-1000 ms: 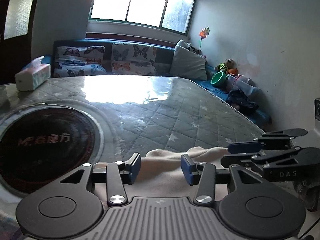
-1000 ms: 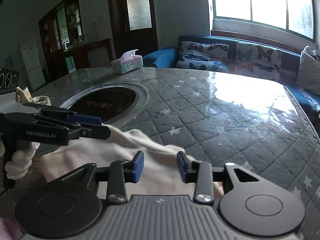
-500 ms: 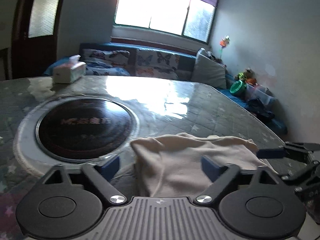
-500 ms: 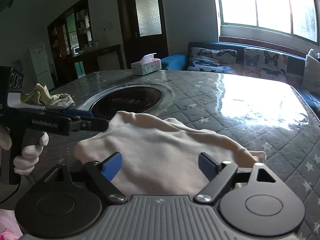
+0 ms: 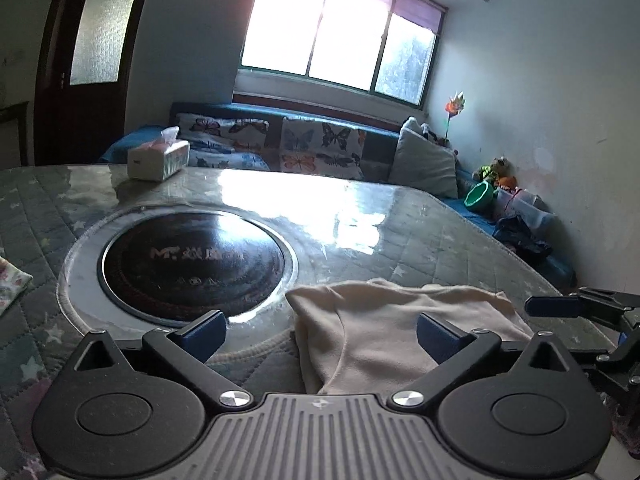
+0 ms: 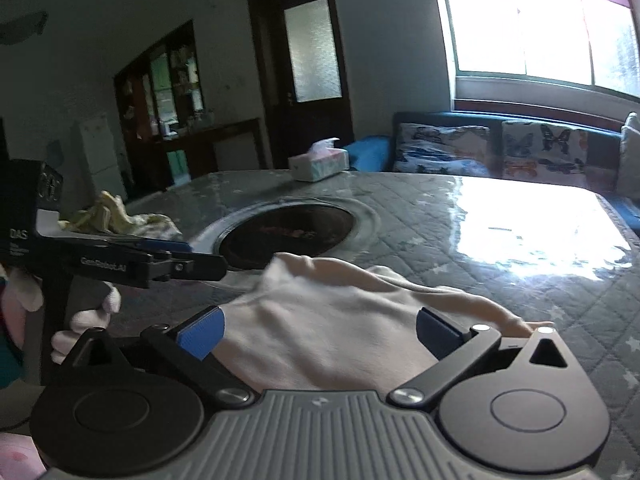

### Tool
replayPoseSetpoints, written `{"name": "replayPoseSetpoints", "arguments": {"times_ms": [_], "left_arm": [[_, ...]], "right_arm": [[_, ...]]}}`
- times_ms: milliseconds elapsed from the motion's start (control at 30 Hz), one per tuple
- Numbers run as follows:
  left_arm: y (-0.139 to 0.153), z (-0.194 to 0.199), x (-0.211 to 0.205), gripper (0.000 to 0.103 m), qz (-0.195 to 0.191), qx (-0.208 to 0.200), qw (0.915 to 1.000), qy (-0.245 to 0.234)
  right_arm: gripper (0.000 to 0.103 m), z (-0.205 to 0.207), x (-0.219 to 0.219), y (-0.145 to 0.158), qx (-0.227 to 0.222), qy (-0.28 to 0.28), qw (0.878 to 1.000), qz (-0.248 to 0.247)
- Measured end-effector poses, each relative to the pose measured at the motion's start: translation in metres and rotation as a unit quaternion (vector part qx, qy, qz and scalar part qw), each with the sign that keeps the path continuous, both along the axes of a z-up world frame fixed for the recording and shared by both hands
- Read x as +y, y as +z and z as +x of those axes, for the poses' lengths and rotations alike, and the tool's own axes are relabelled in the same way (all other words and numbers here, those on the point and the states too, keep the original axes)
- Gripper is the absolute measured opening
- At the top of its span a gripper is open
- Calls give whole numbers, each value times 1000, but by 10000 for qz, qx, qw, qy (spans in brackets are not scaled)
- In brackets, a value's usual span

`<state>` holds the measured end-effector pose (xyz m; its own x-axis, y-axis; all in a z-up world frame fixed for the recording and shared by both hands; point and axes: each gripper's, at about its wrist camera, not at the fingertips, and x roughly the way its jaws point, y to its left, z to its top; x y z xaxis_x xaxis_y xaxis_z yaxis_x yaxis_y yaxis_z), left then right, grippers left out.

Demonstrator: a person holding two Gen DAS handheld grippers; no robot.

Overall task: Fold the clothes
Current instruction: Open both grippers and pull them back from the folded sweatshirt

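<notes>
Your own left tool (image 5: 320,334) covers the near edge of the folded cream fleece garment (image 5: 396,332). The floral cloth (image 5: 10,286) is cut by the left edge. In your right view the crumpled yellow cloth (image 6: 112,216) is partly behind that tool, and the lettering on the round black cooktop (image 6: 288,232) blurs.

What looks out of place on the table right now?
Nothing spilled or damaged. The cream garment lies folded but rumpled, one corner lapping onto the hotplate rim. A crumpled yellowish cloth sits unfolded at the far left edge.
</notes>
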<state>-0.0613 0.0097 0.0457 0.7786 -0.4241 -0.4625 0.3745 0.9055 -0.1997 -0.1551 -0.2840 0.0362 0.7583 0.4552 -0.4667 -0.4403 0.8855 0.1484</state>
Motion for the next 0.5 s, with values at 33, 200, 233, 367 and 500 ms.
{"name": "replayPoseSetpoints", "arguments": {"times_ms": [33, 200, 233, 367, 500], "left_arm": [[1, -1, 2, 103, -18, -15, 10000, 17], [6, 2, 10, 103, -75, 72, 9998, 195], [6, 5, 12, 103, -111, 167, 9995, 257], [3, 16, 18, 103, -187, 488, 9977, 426], [0, 18, 18, 103, -131, 516, 9977, 424]], "right_arm": [[103, 1, 2, 0, -8, 64, 10000, 24], [103, 7, 22, -3, 42, 309, 9993, -197], [103, 7, 27, -3, 51, 421, 9986, -301], [102, 5, 53, -5, 39, 858, 9930, -810], [94, 7, 72, -11, 58, 1088, 9876, -1129]]}}
